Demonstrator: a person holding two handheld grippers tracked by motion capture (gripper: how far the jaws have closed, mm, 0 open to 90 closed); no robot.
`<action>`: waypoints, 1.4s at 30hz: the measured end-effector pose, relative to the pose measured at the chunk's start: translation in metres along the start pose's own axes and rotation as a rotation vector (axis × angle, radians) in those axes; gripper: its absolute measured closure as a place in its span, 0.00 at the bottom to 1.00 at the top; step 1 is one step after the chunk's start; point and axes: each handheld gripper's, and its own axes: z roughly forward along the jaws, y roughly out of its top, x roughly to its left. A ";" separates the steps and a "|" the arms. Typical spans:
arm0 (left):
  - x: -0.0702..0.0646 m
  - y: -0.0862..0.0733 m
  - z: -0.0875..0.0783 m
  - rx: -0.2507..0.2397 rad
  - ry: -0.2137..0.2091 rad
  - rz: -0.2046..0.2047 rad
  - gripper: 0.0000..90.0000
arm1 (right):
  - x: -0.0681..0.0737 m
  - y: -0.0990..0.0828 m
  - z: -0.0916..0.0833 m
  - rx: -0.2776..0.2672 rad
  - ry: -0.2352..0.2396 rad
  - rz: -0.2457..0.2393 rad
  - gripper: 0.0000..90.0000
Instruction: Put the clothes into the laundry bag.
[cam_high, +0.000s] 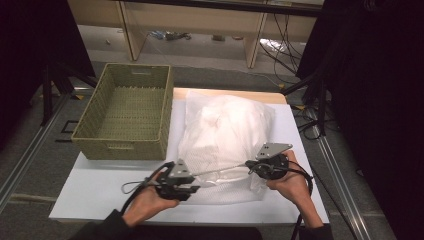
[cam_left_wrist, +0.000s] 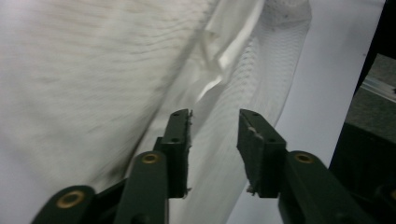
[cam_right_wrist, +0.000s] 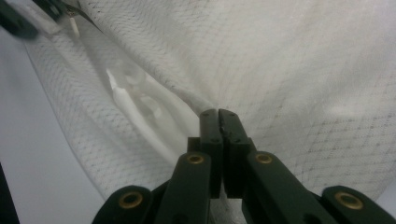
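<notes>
White mesh bag (cam_high: 222, 145) | right tongs (cam_right_wrist: 219, 114) pinch its mesh | left tongs (cam_left_wrist: 215, 119) spread, level, palm-up

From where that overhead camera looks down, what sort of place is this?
Probably a lab or workshop set up for recording, not a home. A white table stands among dark tripod legs, loose cables lie on the floor, and bare wooden shelving sits behind. A woven basket and white mesh bag look like props.

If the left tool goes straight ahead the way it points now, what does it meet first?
Most likely the white mesh bag. The left tool stands open, with the mesh directly ahead between its jaws; depth is hard to judge, but nothing else lies before it.
</notes>
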 end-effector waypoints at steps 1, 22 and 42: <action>-0.001 0.004 0.013 0.011 -0.002 -0.013 0.65 | 0.000 0.000 0.000 0.000 0.000 0.000 1.00; 0.042 0.065 0.098 -0.112 0.254 -0.070 0.96 | -0.002 0.001 0.002 0.009 0.017 -0.007 1.00; 0.023 0.050 0.077 0.109 0.117 -0.043 0.40 | -0.009 -0.008 0.015 0.014 0.019 0.015 1.00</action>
